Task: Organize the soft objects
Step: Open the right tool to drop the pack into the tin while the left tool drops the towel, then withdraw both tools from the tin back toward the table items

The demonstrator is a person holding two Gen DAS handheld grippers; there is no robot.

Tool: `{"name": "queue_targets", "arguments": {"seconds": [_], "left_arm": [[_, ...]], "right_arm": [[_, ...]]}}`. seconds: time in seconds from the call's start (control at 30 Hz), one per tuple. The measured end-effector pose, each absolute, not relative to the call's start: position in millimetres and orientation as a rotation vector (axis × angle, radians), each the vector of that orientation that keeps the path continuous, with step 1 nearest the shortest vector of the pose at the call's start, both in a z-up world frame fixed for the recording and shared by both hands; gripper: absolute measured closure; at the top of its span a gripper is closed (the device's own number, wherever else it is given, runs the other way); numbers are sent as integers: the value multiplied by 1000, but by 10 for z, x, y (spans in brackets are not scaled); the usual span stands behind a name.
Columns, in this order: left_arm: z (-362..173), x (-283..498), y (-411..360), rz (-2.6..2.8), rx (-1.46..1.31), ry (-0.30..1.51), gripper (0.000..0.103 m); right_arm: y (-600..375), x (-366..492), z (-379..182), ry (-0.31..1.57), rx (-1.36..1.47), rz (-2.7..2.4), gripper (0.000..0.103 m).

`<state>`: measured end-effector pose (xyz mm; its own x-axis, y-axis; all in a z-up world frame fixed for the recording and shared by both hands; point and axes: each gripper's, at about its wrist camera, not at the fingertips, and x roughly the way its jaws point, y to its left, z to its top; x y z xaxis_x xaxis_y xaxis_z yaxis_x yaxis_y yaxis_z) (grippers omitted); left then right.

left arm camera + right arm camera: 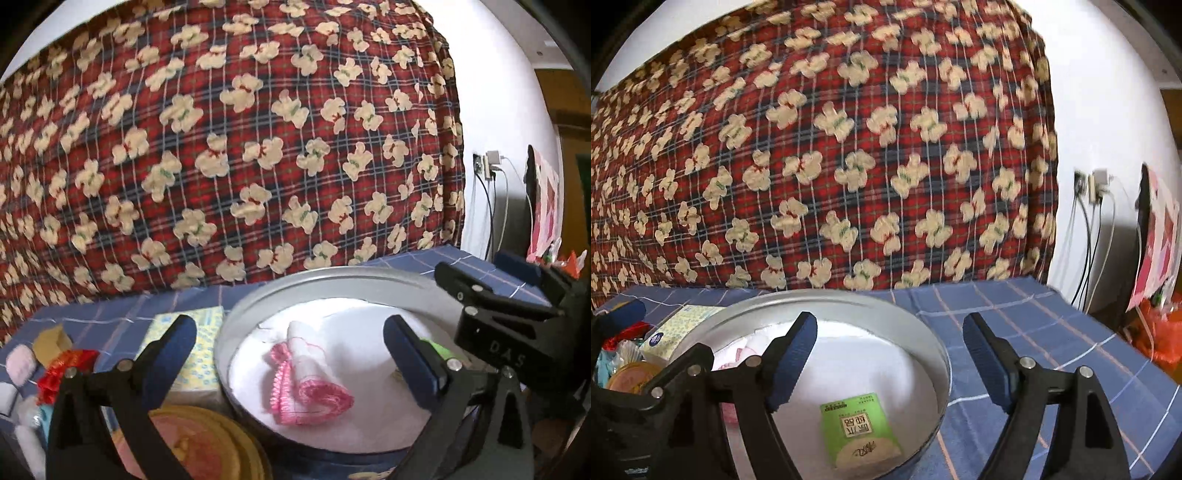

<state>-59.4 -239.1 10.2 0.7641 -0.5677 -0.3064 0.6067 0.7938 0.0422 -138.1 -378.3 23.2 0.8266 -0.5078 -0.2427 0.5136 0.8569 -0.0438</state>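
Your left gripper point(290, 352) hangs released right over the rolled pink-edged cloth point(308, 376) in the metal basin point(258, 291); its long axis runs diagonally. Your right gripper point(890, 354), also released, frames the green packet point(858, 430).

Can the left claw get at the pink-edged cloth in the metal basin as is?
Probably yes. The left claw is open and empty, with the pink-edged cloth lying loose between its fingers inside the metal basin. Nothing covers the cloth; only the basin's low rim lies ahead.

One metal basin point(236, 321), one pink-edged cloth point(306, 376), one green packet point(860, 432), one tissue pack point(199, 354).
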Motion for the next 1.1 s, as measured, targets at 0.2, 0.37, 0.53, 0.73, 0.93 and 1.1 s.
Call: {"name": "queue_targets", "arguments": {"seconds": [0.2,0.37,0.53,0.73,0.93,1.1], "left_arm": [[119,-618,-2322,-615,151,270,0],[114,-609,-2262,-588,149,270,0],[92,-613,-2194,-549,180,260,0],[73,-595,-2027,-496,182,257,0],[74,-562,-1804,-467,168,262,0],[68,-527,-1588,-450,142,274,0]], "right_arm": [[-3643,-1581,280,108,-15,-583,6],[-3675,-1525,268,156,7,-591,6],[-3721,-1513,235,183,49,-571,6],[-3686,-1540,228,170,60,-566,6],[-3588,-1529,236,167,54,-556,6],[-3484,-1500,212,193,82,-528,6]]}}
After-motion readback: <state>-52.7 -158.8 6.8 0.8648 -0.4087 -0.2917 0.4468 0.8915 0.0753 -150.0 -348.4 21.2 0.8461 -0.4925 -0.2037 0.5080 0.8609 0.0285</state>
